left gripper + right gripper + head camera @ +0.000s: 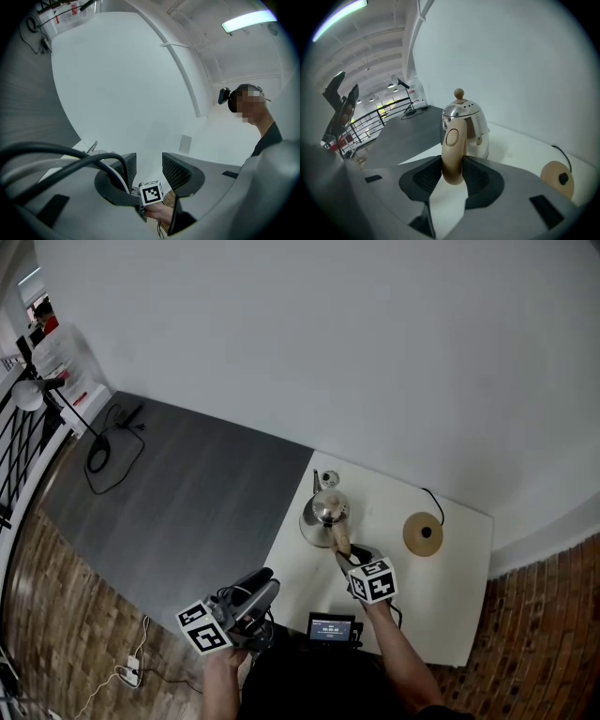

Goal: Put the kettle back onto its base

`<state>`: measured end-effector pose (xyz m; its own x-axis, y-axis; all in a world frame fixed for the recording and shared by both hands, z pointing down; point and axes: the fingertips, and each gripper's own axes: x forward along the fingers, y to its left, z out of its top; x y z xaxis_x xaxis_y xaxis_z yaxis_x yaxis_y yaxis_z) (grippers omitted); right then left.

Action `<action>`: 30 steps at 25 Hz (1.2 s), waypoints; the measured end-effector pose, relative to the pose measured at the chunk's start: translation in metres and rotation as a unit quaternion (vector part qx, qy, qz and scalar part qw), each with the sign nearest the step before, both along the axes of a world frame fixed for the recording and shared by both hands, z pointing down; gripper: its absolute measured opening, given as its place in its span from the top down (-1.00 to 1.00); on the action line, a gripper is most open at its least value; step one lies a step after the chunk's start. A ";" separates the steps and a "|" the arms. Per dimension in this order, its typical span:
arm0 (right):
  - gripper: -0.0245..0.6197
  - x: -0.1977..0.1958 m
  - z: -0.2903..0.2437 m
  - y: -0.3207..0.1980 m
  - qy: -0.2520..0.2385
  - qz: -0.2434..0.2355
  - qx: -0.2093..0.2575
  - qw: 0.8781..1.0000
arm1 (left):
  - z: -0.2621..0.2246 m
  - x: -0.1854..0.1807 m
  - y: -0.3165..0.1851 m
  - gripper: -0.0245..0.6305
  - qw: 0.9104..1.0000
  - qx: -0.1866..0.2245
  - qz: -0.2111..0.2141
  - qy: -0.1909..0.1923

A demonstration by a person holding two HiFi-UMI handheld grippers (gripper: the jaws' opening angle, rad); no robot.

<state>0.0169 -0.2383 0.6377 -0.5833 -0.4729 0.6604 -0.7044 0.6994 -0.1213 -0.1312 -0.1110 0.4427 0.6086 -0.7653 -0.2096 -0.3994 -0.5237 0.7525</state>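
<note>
A polished steel kettle [324, 512] with a tan handle [341, 542] stands on the white table [450, 606], left of its round wooden base [423, 533]. My right gripper [349, 559] reaches in from the near side. In the right gripper view the kettle [466, 124] is upright and its handle [453, 150] sits between the two pads, which press on both sides, so my right gripper [453, 171] is shut on it. The base [558, 178] lies apart to the right. My left gripper [267, 582] hovers off the table's left edge. In its own view my left gripper [149, 168] is open and holds nothing.
A black cord [436, 505] runs from the base toward the wall. A small device with a lit screen [330, 627] sits at the table's near edge. A grey mat [187, 512] with a looped cable [103, 451] covers the floor to the left.
</note>
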 end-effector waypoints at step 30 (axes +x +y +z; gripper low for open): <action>0.43 -0.004 -0.018 -0.048 -0.023 -0.026 0.154 0.987 | -0.004 -0.001 -0.002 0.41 1.000 -0.005 -0.008 -0.021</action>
